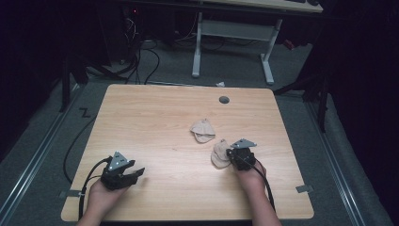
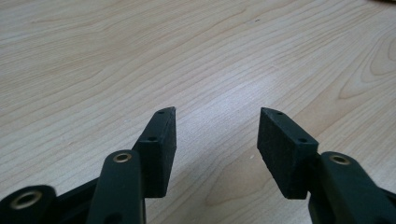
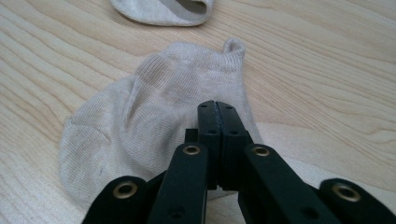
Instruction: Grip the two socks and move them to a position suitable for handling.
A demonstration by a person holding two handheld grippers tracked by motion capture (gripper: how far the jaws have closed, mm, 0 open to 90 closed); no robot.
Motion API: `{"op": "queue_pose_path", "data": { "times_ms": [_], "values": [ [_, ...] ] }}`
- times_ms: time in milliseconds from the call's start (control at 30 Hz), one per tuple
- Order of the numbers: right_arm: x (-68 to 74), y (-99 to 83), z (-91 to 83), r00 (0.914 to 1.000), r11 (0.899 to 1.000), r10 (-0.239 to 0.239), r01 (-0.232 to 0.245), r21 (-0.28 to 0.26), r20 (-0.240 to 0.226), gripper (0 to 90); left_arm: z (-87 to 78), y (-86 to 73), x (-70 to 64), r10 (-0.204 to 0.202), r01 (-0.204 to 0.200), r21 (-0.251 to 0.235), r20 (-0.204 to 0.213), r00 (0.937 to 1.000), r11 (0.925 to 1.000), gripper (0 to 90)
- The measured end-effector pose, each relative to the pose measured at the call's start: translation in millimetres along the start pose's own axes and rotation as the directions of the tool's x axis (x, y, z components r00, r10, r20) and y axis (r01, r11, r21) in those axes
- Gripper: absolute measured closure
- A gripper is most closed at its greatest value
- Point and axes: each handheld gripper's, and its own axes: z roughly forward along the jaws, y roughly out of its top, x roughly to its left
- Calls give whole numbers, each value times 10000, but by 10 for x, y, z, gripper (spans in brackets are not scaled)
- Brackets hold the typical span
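The near sock (image 3: 154, 126) lies right of the table's (image 1: 155, 117) centre, soft and limp; I'd pinch its cuff edge. My right gripper (image 3: 218, 108) is closed over it, whether gripping fabric I can't tell. The second sock (image 1: 203, 130) lies just beyond. My left gripper (image 2: 217, 133) hangs wide, near left.

You find no text, label, brand, number or sign to read anywhere here. The worktop (image 1: 155, 122) ahead of your jaws carries bare wood grain, the sock (image 3: 154, 121) under your right jaws is plain knit with no print, and the black jaws bear screws but no lettering.
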Motion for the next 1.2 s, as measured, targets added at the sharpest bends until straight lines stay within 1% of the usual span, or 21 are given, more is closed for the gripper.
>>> {"op": "queue_pose_path", "data": {
  "times_ms": [200,300,433,533,567,600,633,667,700,733,767,800,833,867,900,967,1033,1133,1200],
  "values": [
    [19,-20,-19,10000,10000,-44,44,-27,-22,899,-7,13,-38,91,-90,-49,107,9999,9999,476],
    [58,-34,-41,9999,9999,-105,105,-5,-71,899,-11,32,-81,158,-156,-131,158,9998,9998,476],
    [144,-42,-64,9989,9993,-375,375,-28,-295,899,-4,56,-136,236,-231,-172,289,9993,9996,476],
    [239,-46,-80,9966,9982,-603,600,-73,-570,899,10,70,-186,331,-325,-151,389,9987,9994,473],
    [239,-46,-80,9966,9982,-603,600,-73,-570,899,10,70,-186,331,-325,-151,389,9987,9994,472],
    [304,-43,-85,9940,9967,-814,807,-124,-734,899,18,79,-220,334,-327,-168,476,9983,9993,472],
    [304,-43,-85,9940,9967,-814,807,-124,-734,899,18,79,-220,334,-327,-168,476,9983,9993,471],
    [376,-35,-93,9914,9955,-943,938,-98,-912,899,25,92,-269,416,-406,-188,604,9973,9990,472],
    [376,-35,-93,9914,9955,-943,938,-98,-912,899,25,92,-269,416,-406,-188,604,9973,9990,471],
    [434,-28,-95,9884,9939,-1103,1098,-107,-1048,899,29,98,-302,470,-458,-192,655,9967,9988,471],
    [434,-28,-95,9884,9939,-1103,1098,-107,-1048,899,32,104,-327,542,-530,-183,717,9960,9984,471],
    [484,-22,-99,9862,9929,-1190,1186,-111,-1155,899,37,110,-372,623,-609,-199,791,9949,9979,471],
    [499,-18,-98,9841,9916,-1297,1289,-140,-1215,899,42,116,-410,705,-690,-204,853,9939,9974,471],
    [536,-17,-101,9832,9917,-1289,1282,-133,-1293,899,46,120,-441,790,-774,-212,899,9928,9968,472],
    [559,-14,-101,9808,9904,-1385,1375,-168,-1371,899,46,120,-441,790,-774,-212,899,9928,9968,473],
    [618,-7,-105,9765,9885,-1514,1503,-185,-1532,899,60,131,-536,942,-924,-207,1125,9892,9955,480],
    [661,-1,-106,9734,9869,-1609,1597,-210,-1631,898,69,139,-600,1013,-989,-255,1270,9867,9948,491],
    [768,11,-109,9655,9833,-1820,1804,-260,-1864,898,80,149,-685,1123,-1093,-279,1487,9825,9936,502],
    [835,20,-109,9594,9801,-1985,1962,-316,-2005,897,95,151,-754,1125,-1086,-319,1711,9788,9936,515]
  ]
}}
